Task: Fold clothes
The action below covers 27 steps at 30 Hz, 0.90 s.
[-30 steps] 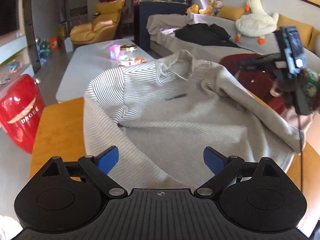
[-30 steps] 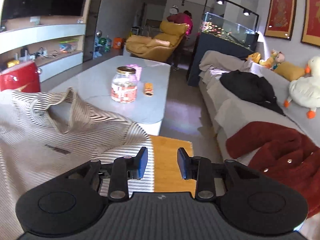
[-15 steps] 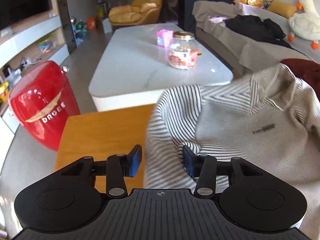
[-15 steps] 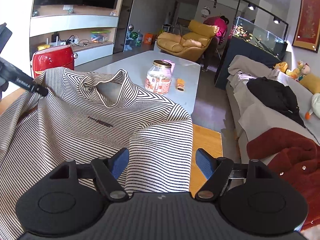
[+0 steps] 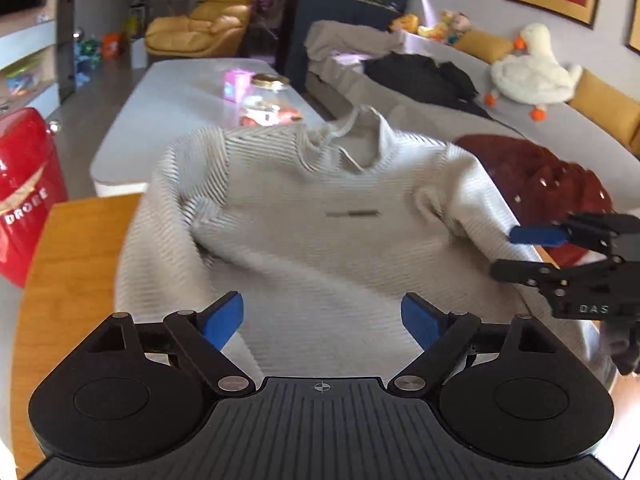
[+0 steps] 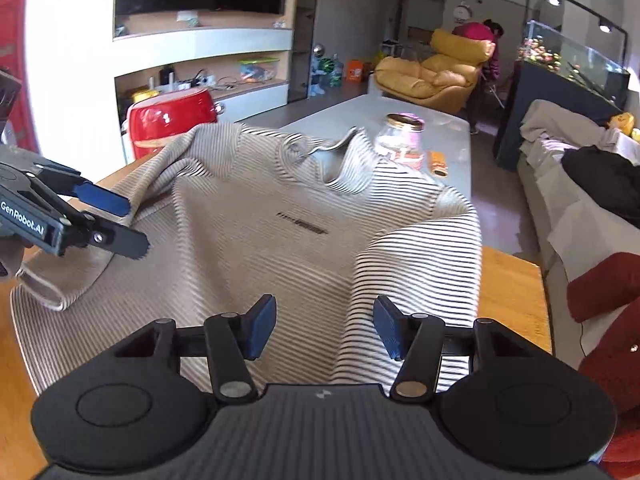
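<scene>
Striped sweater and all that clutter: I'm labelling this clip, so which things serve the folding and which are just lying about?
Part of the job:
striped sweater
wooden table under it
left gripper, open
right gripper, open

Just lying about:
glass jar
red coat
black garment
plush duck
red appliance

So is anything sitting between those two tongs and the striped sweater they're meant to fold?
Nothing visible. The beige striped sweater lies spread on the orange wooden table, directly beneath the open left tongs and open right tongs. The glass jar stands behind it on the white coffee table.
</scene>
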Motion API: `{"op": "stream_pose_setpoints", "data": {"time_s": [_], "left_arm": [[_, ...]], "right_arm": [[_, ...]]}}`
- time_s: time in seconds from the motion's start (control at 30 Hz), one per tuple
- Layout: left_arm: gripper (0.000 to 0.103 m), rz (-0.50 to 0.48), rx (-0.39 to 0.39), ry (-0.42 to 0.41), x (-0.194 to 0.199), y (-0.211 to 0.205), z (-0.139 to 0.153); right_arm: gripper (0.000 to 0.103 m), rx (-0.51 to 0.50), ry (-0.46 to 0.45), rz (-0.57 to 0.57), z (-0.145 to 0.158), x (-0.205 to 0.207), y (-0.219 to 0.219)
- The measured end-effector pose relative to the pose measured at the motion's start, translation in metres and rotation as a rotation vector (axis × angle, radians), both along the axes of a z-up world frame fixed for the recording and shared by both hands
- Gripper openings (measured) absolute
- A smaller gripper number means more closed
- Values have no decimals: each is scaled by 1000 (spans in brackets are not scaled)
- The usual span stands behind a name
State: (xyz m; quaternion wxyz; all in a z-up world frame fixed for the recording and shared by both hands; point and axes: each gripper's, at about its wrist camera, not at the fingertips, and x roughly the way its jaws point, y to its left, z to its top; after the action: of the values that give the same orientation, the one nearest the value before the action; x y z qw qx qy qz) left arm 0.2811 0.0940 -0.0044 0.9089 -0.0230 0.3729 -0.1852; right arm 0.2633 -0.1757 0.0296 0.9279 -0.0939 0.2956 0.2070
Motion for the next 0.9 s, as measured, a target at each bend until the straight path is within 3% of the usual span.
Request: {"op": "stream_pose_setpoints", "data": {"time_s": [0.17,0.27,0.33,0.4,0.47,0.53,0.67,0.7,0.73,0.8,0.9], "left_arm": [[90,-16,35,57,-11,-12,-21],[89,-13,-19,61,-19,-5,-14],[89,7,-35,10,-21,4,0],[89,61,1,-75,-17,14,14],[89,125,45,-137,-5,24,23],[90,168,85,-155,16,32,25],[90,209,102,-71,71,44,5],[87,211,96,-44,82,45,-1],[84,209,90,-21,91,44,-7],[65,213,80,16,99,46,-15],[49,211,63,56,95,52,-22]], "right_arm": [[54,45,11,59,1,1,25],[54,61,2,76,9,18,40],[44,9,-53,40,13,28,47],[44,-54,-117,-32,15,38,44],[49,-93,-140,-112,14,50,33],[72,-78,-107,-210,5,65,10],[76,22,44,-293,-25,96,-26],[67,51,79,-297,-33,102,-32],[43,85,101,-275,-35,102,-33],[29,109,118,-215,-33,94,-30],[17,43,96,-118,-23,73,-15]]}}
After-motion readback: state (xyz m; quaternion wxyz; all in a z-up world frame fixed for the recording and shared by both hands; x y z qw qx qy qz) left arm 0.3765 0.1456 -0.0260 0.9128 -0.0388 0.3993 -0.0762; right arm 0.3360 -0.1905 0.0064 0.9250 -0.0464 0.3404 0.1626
